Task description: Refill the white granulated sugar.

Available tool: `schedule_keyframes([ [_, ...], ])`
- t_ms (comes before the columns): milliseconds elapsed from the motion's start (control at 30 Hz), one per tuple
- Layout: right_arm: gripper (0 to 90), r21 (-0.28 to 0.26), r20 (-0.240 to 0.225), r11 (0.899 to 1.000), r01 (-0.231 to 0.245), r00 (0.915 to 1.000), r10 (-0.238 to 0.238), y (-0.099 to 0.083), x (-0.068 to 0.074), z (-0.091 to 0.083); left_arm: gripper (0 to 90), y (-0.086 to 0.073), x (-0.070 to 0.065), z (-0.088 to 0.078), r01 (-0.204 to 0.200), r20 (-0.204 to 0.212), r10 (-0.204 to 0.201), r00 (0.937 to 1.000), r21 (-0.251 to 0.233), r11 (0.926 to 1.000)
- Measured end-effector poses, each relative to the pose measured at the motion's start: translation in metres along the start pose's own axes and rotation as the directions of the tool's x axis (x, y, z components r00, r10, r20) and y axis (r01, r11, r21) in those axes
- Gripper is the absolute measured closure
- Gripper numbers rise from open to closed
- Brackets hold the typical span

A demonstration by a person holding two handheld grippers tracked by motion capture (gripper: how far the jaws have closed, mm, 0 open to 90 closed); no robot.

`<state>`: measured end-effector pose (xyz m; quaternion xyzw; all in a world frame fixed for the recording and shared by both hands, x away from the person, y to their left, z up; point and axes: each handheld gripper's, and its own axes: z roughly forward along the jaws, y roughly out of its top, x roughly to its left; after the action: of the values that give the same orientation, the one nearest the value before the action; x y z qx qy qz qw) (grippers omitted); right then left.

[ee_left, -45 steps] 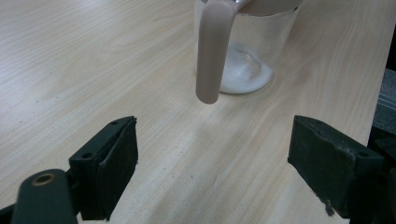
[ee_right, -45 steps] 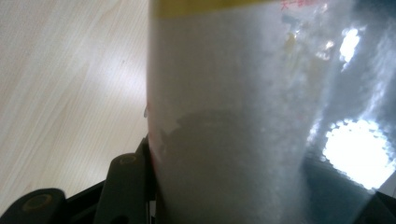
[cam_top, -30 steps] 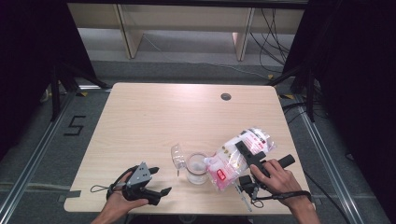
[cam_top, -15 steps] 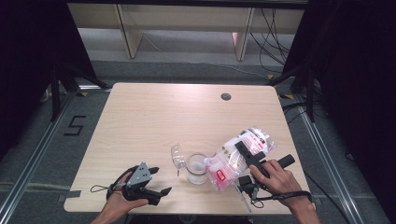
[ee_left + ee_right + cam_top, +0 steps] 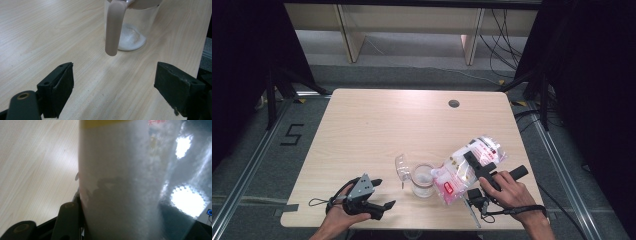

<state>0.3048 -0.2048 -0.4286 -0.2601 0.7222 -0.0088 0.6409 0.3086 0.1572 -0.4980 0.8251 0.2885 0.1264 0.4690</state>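
Right gripper (image 5: 475,164) near the tabletop's (image 5: 412,125) front right corner, jaws clamped on a clear plastic bag (image 5: 467,167) of white granules. Bag tilted, its red-labelled lower end against the rim of a clear glass jar (image 5: 423,180). In the right gripper view the bag (image 5: 120,182) sits between the jaws, a yellow band across its top.

Jar upright near the front edge, centre; a low heap of white powder (image 5: 131,40) on its bottom. Its clear lid (image 5: 402,169) hangs open to the left.

Left gripper (image 5: 379,195) rests low at the front left, jaws wide apart, nothing between them, pointed at the jar (image 5: 132,25), well short of it.
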Motion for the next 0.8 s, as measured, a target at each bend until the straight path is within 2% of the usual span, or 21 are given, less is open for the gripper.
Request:
schedule_keyframes([
  [267,52.5,-0.004,0.001,1.0,0.008,1.0,-0.008,0.0003,-0.0007,0.0001,15.5,-0.0001,0.0004,0.0,-0.003,-0.003,0.003,1.0,0.003,1.0],
  [467,52.7,0.002,-0.004,1.0,-0.009,1.0,0.009,-0.0005,0.0008,-0.0001,15.5,-0.0002,-0.0002,0.0004,0.003,0.0,-0.003,1.0,-0.002,1.0],
  [800,53.3,-0.006,0.004,1.0,0.007,1.0,-0.007,-0.0004,-0.0011,-0.0005,15.5,-0.0002,-0.0001,0.0004,0.001,0.0,-0.001,1.0,-0.002,1.0],
])
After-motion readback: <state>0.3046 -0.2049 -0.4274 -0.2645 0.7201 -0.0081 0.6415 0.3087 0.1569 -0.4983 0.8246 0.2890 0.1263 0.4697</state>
